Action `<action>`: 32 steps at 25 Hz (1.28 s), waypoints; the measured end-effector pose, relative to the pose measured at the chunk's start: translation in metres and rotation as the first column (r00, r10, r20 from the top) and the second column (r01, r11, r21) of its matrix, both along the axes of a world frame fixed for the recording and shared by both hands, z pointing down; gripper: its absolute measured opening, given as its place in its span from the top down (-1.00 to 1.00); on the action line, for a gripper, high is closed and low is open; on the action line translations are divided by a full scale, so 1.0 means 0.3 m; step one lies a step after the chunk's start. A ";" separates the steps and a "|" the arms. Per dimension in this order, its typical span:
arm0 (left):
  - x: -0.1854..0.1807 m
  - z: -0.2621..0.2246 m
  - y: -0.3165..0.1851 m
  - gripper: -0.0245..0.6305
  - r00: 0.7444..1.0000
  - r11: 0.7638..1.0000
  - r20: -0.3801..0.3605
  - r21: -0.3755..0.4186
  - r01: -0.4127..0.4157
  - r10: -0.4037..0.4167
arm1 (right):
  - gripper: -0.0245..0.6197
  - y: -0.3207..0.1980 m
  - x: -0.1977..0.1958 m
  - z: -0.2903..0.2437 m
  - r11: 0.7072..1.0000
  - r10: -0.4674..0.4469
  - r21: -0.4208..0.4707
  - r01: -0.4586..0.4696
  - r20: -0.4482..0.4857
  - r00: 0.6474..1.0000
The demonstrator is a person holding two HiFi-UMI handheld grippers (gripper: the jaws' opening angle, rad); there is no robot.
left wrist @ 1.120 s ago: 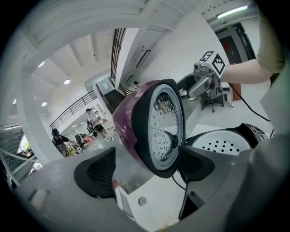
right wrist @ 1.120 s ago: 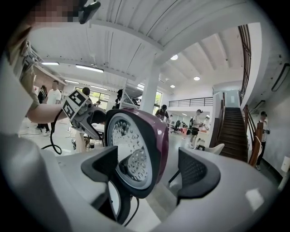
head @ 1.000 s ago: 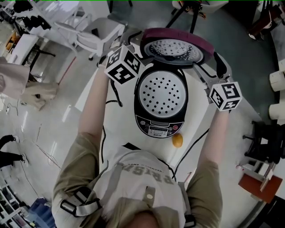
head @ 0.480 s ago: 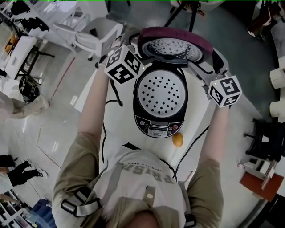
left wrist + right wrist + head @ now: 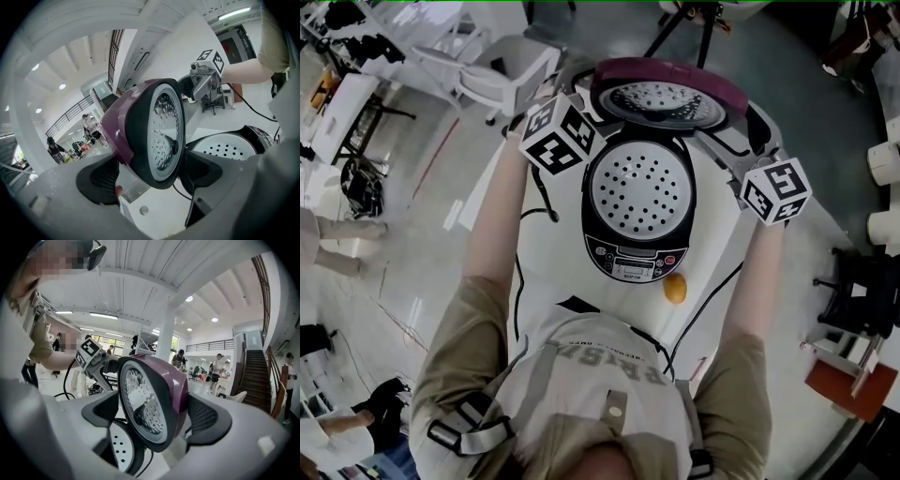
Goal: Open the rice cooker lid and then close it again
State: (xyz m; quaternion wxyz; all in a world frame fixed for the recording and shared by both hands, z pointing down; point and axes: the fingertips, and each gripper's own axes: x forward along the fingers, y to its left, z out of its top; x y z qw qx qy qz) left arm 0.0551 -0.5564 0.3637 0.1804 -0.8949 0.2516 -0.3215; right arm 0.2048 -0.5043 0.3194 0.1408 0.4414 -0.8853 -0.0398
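Observation:
The rice cooker [image 5: 637, 202] stands on the white table [image 5: 787, 281], showing its perforated inner tray. Its purple lid [image 5: 670, 94] is raised upright at the far side. My left gripper [image 5: 581, 108] straddles the lid's left edge. In the left gripper view the lid [image 5: 154, 136] stands between the open jaws of that gripper [image 5: 150, 176]. My right gripper [image 5: 741, 150] straddles the lid's right edge. Its jaws have just been opening, and in the right gripper view the lid [image 5: 150, 399] sits between the spread pads of that gripper [image 5: 152, 416].
A small orange ball [image 5: 674, 291] lies on the table just in front of the cooker's control panel [image 5: 636, 262]. Black cables run along both sides of the cooker. A white chair [image 5: 502, 66] stands beyond the table at left, and a tripod behind the lid.
The lid stays upright and both grippers keep their places beside it. The right gripper's marker cube has tipped slightly. People on the floor at left have walked on.

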 end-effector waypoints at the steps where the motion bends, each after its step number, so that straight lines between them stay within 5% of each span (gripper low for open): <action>1: -0.001 0.001 0.005 -0.45 1.000 1.000 -0.002 0.001 0.000 0.000 | -0.43 0.006 -0.001 0.002 1.000 -0.002 0.000 0.002 0.000 1.000; 32: -0.053 0.101 0.292 -0.54 0.994 1.000 0.108 -0.023 0.020 -0.017 | -0.51 0.303 -0.053 0.116 0.995 -0.087 -0.062 0.080 -0.120 0.989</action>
